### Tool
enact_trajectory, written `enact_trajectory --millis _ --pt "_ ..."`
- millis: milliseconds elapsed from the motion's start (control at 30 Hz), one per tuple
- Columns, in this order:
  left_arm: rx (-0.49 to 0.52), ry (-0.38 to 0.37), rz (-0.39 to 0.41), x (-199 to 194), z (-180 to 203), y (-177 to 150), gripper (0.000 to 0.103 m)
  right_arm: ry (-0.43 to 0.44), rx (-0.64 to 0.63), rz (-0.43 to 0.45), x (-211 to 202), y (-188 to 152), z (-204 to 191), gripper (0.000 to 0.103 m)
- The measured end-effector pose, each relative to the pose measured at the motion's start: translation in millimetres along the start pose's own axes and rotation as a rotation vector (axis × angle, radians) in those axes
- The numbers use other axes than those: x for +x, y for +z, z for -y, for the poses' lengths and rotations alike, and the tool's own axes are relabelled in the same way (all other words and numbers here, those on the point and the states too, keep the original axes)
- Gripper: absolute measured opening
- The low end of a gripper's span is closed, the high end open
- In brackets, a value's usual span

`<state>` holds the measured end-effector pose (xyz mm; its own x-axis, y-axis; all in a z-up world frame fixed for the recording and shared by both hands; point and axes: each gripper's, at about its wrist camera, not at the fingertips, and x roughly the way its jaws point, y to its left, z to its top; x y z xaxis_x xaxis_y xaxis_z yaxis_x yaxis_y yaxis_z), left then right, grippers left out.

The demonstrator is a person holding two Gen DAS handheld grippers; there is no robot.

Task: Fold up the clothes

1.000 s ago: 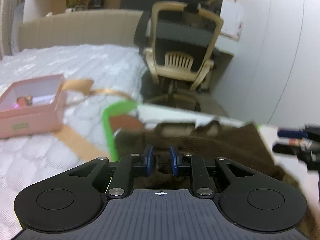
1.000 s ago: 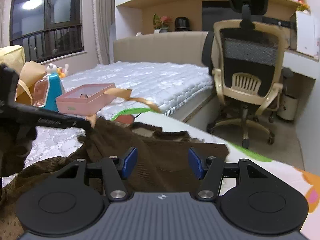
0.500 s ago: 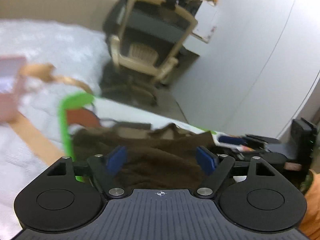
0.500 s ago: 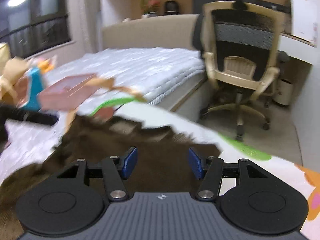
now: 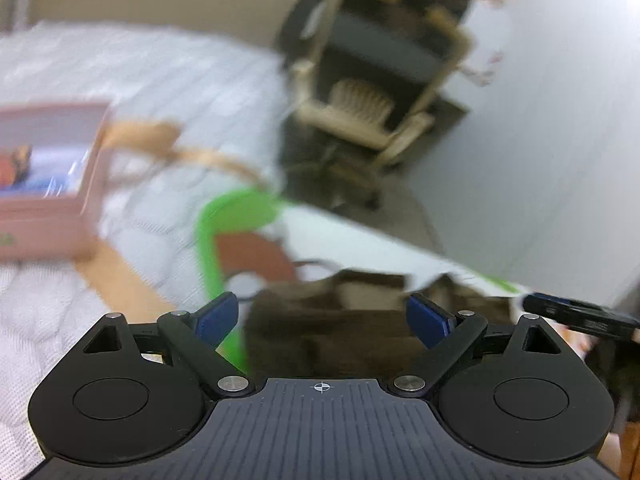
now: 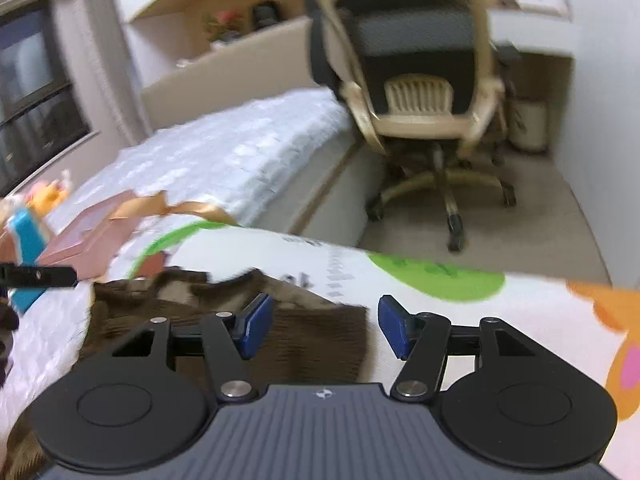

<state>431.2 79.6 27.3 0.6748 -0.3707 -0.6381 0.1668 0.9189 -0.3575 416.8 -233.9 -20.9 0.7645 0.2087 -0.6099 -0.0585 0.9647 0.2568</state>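
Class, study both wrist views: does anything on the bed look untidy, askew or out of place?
Only the brown garment: it lies rumpled on the printed mat, its far edge bunched and uneven. Both the left gripper and right gripper are open above it.

No legible text anywhere. Dark printed marks on the white play mat (image 6: 320, 258), too blurred to read. A small greenish label on the front of the pink box (image 5: 44, 232), also unreadable.
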Motion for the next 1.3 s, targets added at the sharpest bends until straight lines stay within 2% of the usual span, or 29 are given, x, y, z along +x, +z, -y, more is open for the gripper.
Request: enact_trajectory --millis 100,167,200,233,267,300,367,433,533,600,667,700,767,800,833,900,1033,1133,1233,1267,1300 --pt "-0.048 0.02 -0.057 28.2 -12.0 -5.7 0.094 -0.004 0.086 -0.01 24.0 -8.1 1.4 0.059" --pt "-0.006 0.061 -0.048 34.6 -5.0 -11.2 0.089 0.002 0.076 -0.019 32.9 -13.1 -6.0 0.058" --pt "0.015 0.081 -0.044 37.8 -1.5 -13.9 0.078 -0.002 0.037 -0.025 34.2 -13.9 -12.8 0.046" --pt "0.036 0.101 -0.039 40.9 2.0 -16.7 0.055 -0.008 -0.008 -0.031 34.8 -14.3 -20.4 0.025" --pt "0.054 0.119 -0.034 42.9 5.2 -19.1 0.043 -0.005 -0.035 -0.034 29.9 -14.1 -26.3 0.017" --pt "0.05 0.113 -0.026 35.2 5.9 -18.7 0.022 0.003 -0.04 -0.021 18.5 -12.3 -30.2 0.015" --pt "0.039 0.082 0.009 10.5 8.1 -17.2 0.017 0.053 -0.053 0.042 -21.4 -8.0 -36.4 0.013" --pt "0.06 0.043 0.059 -32.1 16.3 -18.6 0.013 0.094 -0.1 0.096 -68.2 -12.5 -44.3 0.013" --pt "0.104 -0.006 0.12 -96.0 27.3 -34.8 0.013 0.132 -0.201 0.156 -138.6 -32.4 -59.5 0.013" --pt "0.138 -0.034 0.155 -137.9 34.0 -50.2 0.013 0.138 -0.262 0.154 -174.9 -57.8 -67.3 0.013" --pt "0.165 -0.047 0.14 -167.2 36.1 -76.1 0.013 0.128 -0.317 0.124 -193.6 -84.3 -72.3 0.013" --pt "0.177 -0.051 0.124 -176.3 36.2 -86.8 0.017 0.121 -0.344 0.107 -202.3 -97.4 -74.7 0.014" --pt "0.199 -0.081 0.071 -192.9 33.1 -114.1 0.038 0.117 -0.383 0.053 -211.8 -123.0 -76.0 0.022" --pt "0.195 -0.102 0.055 -199.7 29.8 -123.9 0.057 0.124 -0.391 0.024 -216.5 -135.0 -74.8 0.031" --pt "0.191 -0.122 0.04 -206.6 26.5 -133.8 0.07 0.143 -0.389 0.006 -222.1 -143.9 -71.9 0.047" --pt "0.181 -0.161 0.009 -219.1 20.0 -152.4 0.08 0.176 -0.374 -0.015 -232.0 -156.3 -65.4 0.059" --pt "0.076 -0.153 0.006 -200.9 9.5 -149.0 0.093 0.191 -0.254 0.003 -225.3 -154.6 -55.4 0.063" --pt "-0.003 -0.147 0.003 -187.3 1.6 -146.3 0.093 0.194 -0.139 0.024 -213.3 -148.7 -48.6 0.064" --pt "-0.072 -0.125 0.005 -164.5 -4.4 -140.5 0.093 0.197 -0.028 0.028 -177.9 -143.4 -44.7 0.064" --pt "-0.08 -0.109 0.007 -153.9 -4.4 -137.2 0.093 0.205 0.0 0.018 -164.8 -142.2 -42.5 0.064" --pt "-0.063 -0.112 0.005 -160.0 -1.0 -140.9 0.088 0.206 0.004 0.0 -153.9 -141.4 -44.8 0.062"
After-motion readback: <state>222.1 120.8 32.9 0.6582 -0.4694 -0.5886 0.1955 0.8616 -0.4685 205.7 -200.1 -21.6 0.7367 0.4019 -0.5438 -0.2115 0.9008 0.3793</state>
